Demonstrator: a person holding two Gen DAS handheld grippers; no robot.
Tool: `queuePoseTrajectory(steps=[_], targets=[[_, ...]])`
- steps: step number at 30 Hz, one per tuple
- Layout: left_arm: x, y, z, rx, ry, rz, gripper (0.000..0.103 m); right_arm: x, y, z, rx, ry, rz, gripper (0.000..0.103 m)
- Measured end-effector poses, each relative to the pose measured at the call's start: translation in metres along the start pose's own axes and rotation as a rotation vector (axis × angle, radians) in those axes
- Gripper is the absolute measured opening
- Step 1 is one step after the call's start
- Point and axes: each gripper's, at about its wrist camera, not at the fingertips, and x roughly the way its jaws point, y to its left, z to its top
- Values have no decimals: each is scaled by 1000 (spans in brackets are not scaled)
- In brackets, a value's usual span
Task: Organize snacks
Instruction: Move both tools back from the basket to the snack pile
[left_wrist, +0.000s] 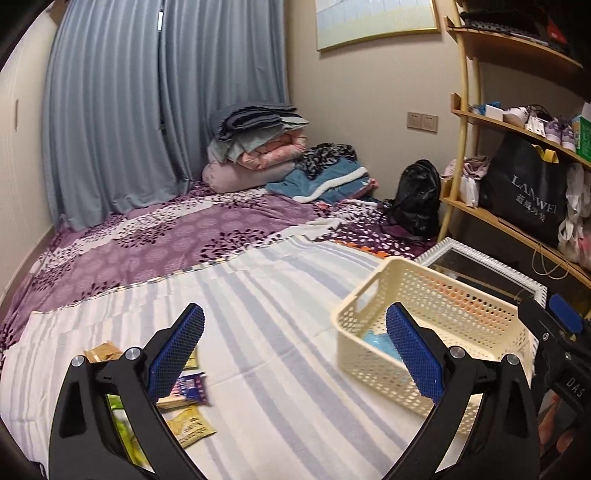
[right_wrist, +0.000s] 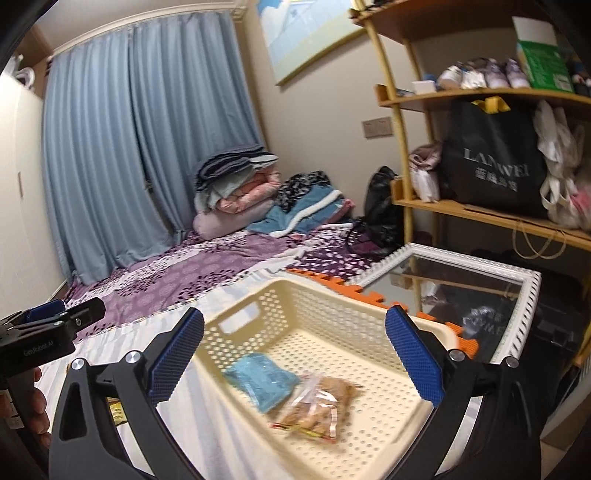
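Note:
A cream perforated basket (left_wrist: 454, 284) stands on the striped sheet (left_wrist: 258, 295) at the right. It holds a blue packet (right_wrist: 262, 380) and a clear bag of brown snacks (right_wrist: 317, 406). Loose snack packets lie at the lower left of the left wrist view: a yellow one (left_wrist: 190, 428), a blue-and-purple one (left_wrist: 190, 387), a green one (left_wrist: 122, 432) and a gold one (left_wrist: 101, 352). My left gripper (left_wrist: 295, 350) is open and empty, between the packets and the basket. My right gripper (right_wrist: 295, 354) hangs open and empty over the basket (right_wrist: 325, 295). Each gripper shows at the edge of the other's view.
A white-framed mirror (left_wrist: 491, 266) lies just behind the basket, with an orange foam mat (right_wrist: 369, 295) at its edge. A wooden shelf (left_wrist: 517, 221) with a black bag stands at the right. A backpack (left_wrist: 417, 199) and folded bedding (left_wrist: 258, 147) sit by the far wall.

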Motion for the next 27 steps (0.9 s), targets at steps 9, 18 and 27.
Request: queuePoseTrajectory(steps=[9,18,27], targets=[[-24,63,-22,-97,4,57,100,0,55,-10,-79,44,119,98],[-44,122,-51,-181,35,182,100,3,97,-28,-139,100,216,98],[-52,188,-96,-248,88,293,100,5,129,-47,-184,154,299,98]])
